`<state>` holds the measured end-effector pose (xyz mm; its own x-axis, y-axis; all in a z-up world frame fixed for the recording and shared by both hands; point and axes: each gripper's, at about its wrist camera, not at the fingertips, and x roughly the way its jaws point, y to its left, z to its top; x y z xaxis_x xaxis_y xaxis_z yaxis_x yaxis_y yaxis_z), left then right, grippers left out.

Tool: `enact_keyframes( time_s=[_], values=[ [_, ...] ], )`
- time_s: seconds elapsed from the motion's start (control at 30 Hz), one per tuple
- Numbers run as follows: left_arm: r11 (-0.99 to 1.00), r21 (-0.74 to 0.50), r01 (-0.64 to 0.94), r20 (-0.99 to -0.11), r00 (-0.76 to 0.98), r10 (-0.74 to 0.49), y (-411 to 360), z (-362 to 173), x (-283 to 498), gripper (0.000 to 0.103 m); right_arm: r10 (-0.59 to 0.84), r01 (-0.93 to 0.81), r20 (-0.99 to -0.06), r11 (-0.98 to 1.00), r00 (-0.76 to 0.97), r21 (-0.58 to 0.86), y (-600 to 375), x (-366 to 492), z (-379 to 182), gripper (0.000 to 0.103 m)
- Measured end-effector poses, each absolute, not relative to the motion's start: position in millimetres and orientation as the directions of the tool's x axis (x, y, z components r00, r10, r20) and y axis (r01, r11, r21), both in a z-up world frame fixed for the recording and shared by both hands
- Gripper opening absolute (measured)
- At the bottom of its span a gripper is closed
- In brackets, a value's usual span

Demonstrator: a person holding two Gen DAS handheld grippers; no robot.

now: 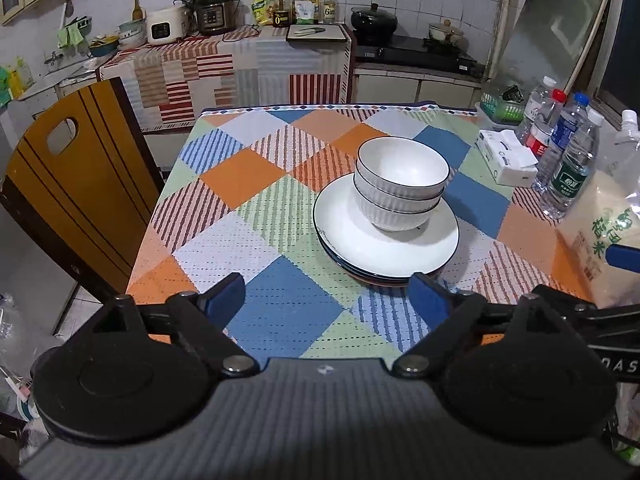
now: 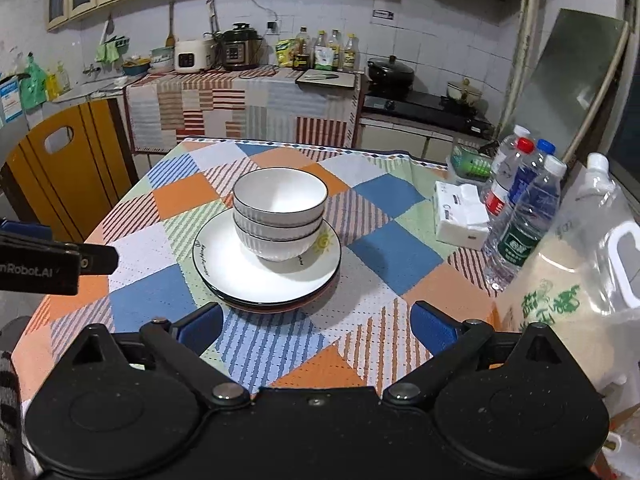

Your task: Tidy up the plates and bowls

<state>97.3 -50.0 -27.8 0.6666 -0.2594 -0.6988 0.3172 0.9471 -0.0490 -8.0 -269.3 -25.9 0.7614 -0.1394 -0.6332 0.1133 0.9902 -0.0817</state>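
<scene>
Three white ribbed bowls (image 1: 402,184) with dark rims sit nested in a stack on top of a stack of white plates (image 1: 352,236) on the checked tablecloth. The same bowls (image 2: 280,216) and plates (image 2: 236,272) show in the right wrist view, in the middle of the table. My left gripper (image 1: 326,294) is open and empty, hovering at the table's near edge just in front of the plates. My right gripper (image 2: 318,326) is open and empty, also short of the plates. The left gripper's body (image 2: 56,260) shows at the left edge of the right wrist view.
Several water bottles (image 2: 520,208), a tissue pack (image 2: 460,216) and a bag of rice (image 2: 560,292) stand along the table's right side. A green basket (image 2: 470,164) sits behind them. A wooden chair (image 1: 76,184) stands at the table's left. The kitchen counter lies behind.
</scene>
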Motion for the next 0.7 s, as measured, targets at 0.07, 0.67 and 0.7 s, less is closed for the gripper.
enact_keyframes(
  time_s=[0.07,0.67,0.7],
  values=[
    [0.948,-0.047,0.314,-0.702,0.665,-0.255,-49,-29,96,0.094,-0.145,0.126,-0.632,0.989,0.762,-0.075,-271,-10,-28,0.101],
    [0.951,-0.04,0.306,-0.679,0.69,-0.25,-46,-20,69,0.095,-0.204,0.211,-0.577,0.976,0.791,-0.055,-261,-50,-18,0.101],
    [0.952,-0.043,0.302,-0.673,0.696,-0.251,-46,-20,68,0.095,-0.2,0.208,-0.577,0.977,0.792,-0.053,-260,-51,-18,0.101]
  ],
)
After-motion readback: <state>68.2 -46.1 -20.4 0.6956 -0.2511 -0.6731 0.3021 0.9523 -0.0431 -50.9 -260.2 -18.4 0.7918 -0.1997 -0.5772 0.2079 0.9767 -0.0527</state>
